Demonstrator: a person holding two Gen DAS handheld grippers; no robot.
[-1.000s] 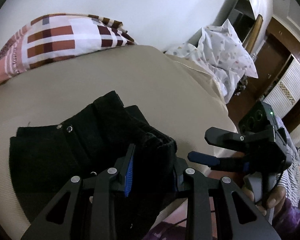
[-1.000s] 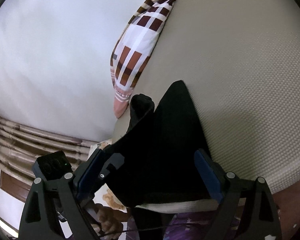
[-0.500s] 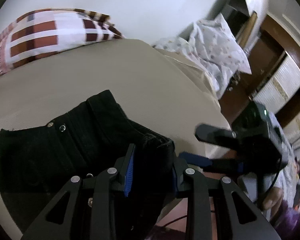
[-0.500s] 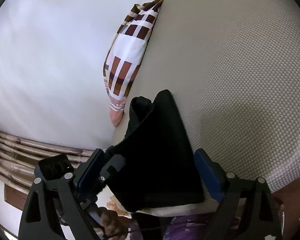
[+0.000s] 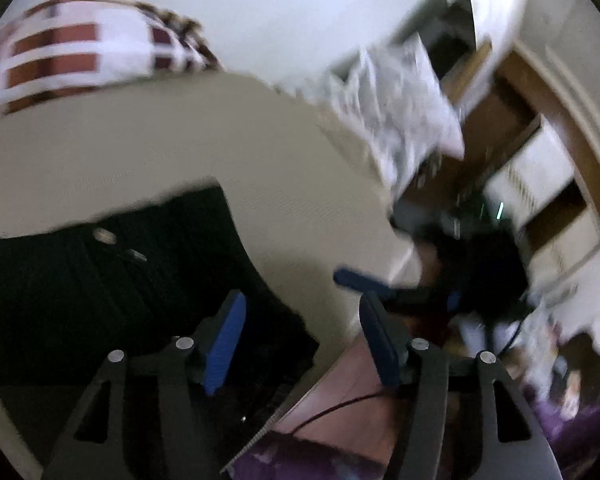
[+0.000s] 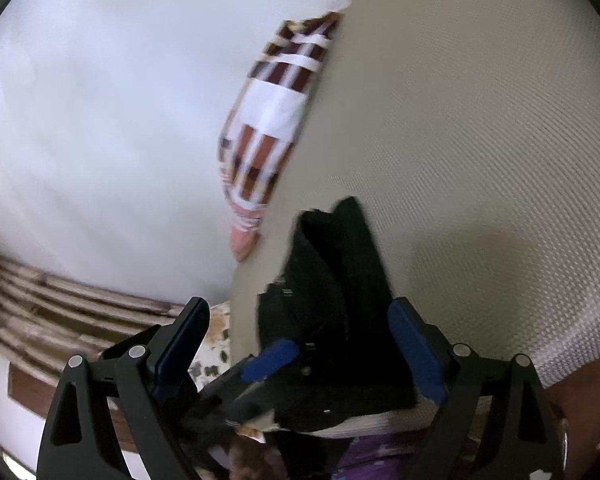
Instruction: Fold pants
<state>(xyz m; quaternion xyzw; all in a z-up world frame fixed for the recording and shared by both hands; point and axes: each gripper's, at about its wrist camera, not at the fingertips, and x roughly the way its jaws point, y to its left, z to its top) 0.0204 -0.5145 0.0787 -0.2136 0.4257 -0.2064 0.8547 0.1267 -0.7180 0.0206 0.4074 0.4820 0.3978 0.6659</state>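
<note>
Black pants lie folded in a pile near the front edge of the beige bed; metal buttons show on the waistband. They also show in the right wrist view. My left gripper is open and empty over the pants' right edge. My right gripper is open and empty just in front of the pants; in the left wrist view it appears blurred off the bed's edge. The left gripper's blue finger shows between the right gripper's jaws.
A brown and white checked pillow lies at the far side of the bed by the white wall, and shows in the right wrist view too. A flowered pillow and wooden cabinets stand to the right. Both views are motion blurred.
My left gripper has opened and let go of the pants, which now lie flatter on the bed. Both grippers have drawn back toward the bed's front edge and closer together.
</note>
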